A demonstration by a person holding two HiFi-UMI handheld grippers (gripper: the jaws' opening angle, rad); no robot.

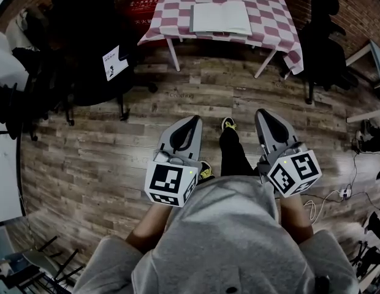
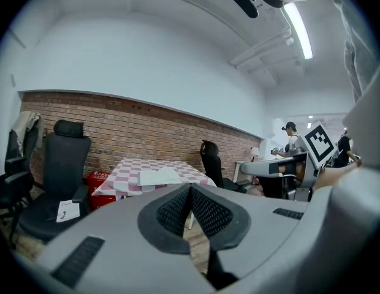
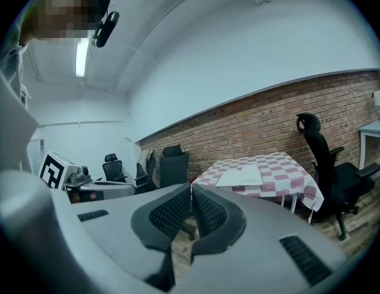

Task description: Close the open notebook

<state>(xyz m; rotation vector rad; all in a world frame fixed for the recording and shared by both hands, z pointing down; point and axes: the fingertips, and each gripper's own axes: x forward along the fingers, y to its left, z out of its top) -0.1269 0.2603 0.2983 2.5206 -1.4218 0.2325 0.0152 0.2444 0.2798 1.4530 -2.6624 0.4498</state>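
This is a room with a brown wood floor (image 1: pixel 116 139) and a red brick wall (image 2: pixel 129 133) at the far end. A small table (image 1: pixel 276 23) stands by that wall, under a pink and white checked cloth. The notebook (image 1: pixel 220 17) lies on the table. It is open and flat, with its white pages facing up. Nothing is on top of it.

A person in a grey top stands well away from the table, facing it. The left gripper (image 1: pixel 191 122) and the right gripper (image 1: pixel 263 114) are held low in front of the body, side by side, and both point toward the table. I think they are held like this because the person has not walked over yet, so closing the notebook has not begun. The jaws of both grippers are pressed together, and nothing is between them.

A black chair (image 1: pixel 86 35) stands to the left of the table with a sheet of paper (image 1: pixel 114 62) on its seat. The paper has print on it, but it is too small to read. A red box (image 1: pixel 141 11) sits by the table. It has white writing I cannot read. Each gripper has a cube (image 1: pixel 171 184) with black and white square marks.
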